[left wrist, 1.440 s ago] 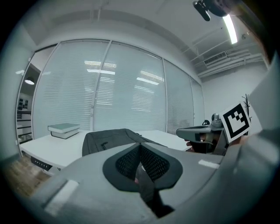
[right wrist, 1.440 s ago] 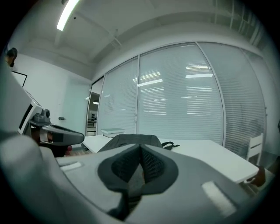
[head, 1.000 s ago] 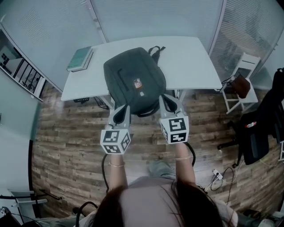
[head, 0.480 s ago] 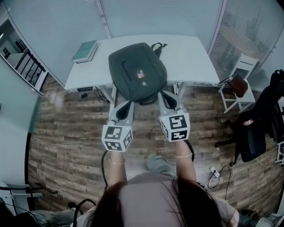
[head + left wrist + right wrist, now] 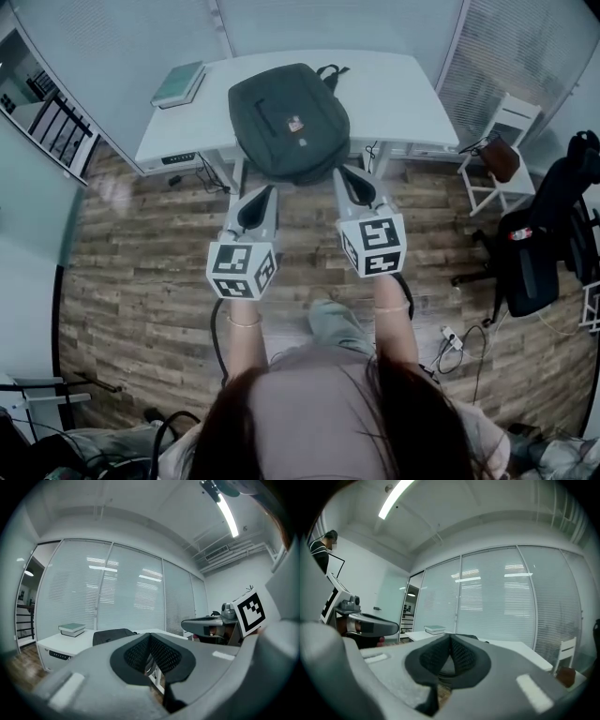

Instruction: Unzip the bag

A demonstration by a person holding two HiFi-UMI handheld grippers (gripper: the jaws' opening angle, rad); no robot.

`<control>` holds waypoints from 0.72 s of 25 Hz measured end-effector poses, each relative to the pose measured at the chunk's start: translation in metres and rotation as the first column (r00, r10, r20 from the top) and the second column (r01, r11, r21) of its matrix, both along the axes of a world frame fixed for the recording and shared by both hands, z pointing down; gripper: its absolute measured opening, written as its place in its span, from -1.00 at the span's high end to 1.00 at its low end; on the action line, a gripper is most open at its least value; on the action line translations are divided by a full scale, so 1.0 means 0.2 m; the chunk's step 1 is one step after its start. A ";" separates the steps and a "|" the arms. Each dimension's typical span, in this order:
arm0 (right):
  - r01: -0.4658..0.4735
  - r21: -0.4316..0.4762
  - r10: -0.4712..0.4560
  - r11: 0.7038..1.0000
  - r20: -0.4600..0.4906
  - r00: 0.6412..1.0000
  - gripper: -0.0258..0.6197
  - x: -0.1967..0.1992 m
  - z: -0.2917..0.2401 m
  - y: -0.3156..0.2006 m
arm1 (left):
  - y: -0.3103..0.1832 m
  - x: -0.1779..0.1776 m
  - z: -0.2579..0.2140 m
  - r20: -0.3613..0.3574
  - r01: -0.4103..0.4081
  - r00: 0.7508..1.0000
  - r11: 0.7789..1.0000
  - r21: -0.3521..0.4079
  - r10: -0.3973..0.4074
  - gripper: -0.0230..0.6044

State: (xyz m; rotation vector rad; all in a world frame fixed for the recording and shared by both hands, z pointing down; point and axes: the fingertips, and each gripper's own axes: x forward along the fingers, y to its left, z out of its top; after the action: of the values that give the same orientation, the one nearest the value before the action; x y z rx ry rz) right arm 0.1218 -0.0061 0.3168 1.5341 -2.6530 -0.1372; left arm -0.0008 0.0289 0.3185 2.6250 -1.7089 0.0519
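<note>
The task looks to be at its very start: the dark grey-green fabric backpack point(image 5: 289, 122) lies flat on the white rectangular table point(image 5: 403, 98), close to the near edge with its bottom end just over that edge and its carry loop toward the far side; its panels appear closed all round, though the zip slider is too small to make out; the left gripper point(image 5: 264, 191) and the right gripper point(image 5: 346, 174) are held side by side over the wooden plank floor point(image 5: 141, 244), pointing level at the bag's near end, short of it and touching nothing; each gripper's own view shows its jaws pressed together with nothing between them, so neither holds anything; a teal hardback book point(image 5: 178, 84) rests at the table's far left corner, well apart from the bag; everything seems left to do: find the slider, steady the bag with one gripper, and draw the zip open with the other.
</note>
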 end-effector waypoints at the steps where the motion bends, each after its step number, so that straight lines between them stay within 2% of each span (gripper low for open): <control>1: 0.001 0.002 -0.001 1.000 -0.002 1.000 0.91 -0.01 0.00 0.02 | 0.02 -0.01 0.00 0.002 0.001 1.000 1.000 0.002 -0.001 0.89; 10: -0.005 -0.006 0.005 1.000 -0.012 1.000 0.91 -0.01 -0.01 0.21 | 0.19 -0.02 -0.01 -0.014 -0.007 1.000 1.000 0.006 0.007 0.90; 18: -0.021 -0.021 0.021 1.000 -0.039 0.999 0.91 0.06 0.02 0.28 | 0.24 0.09 -0.03 -0.013 -0.042 0.999 0.999 0.018 0.042 0.90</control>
State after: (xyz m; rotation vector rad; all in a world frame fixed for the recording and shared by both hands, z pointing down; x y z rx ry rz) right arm 0.1336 0.0493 0.3205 1.5363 -2.5995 -0.1351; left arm 0.0164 0.0766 0.3132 2.6674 -1.6573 0.0192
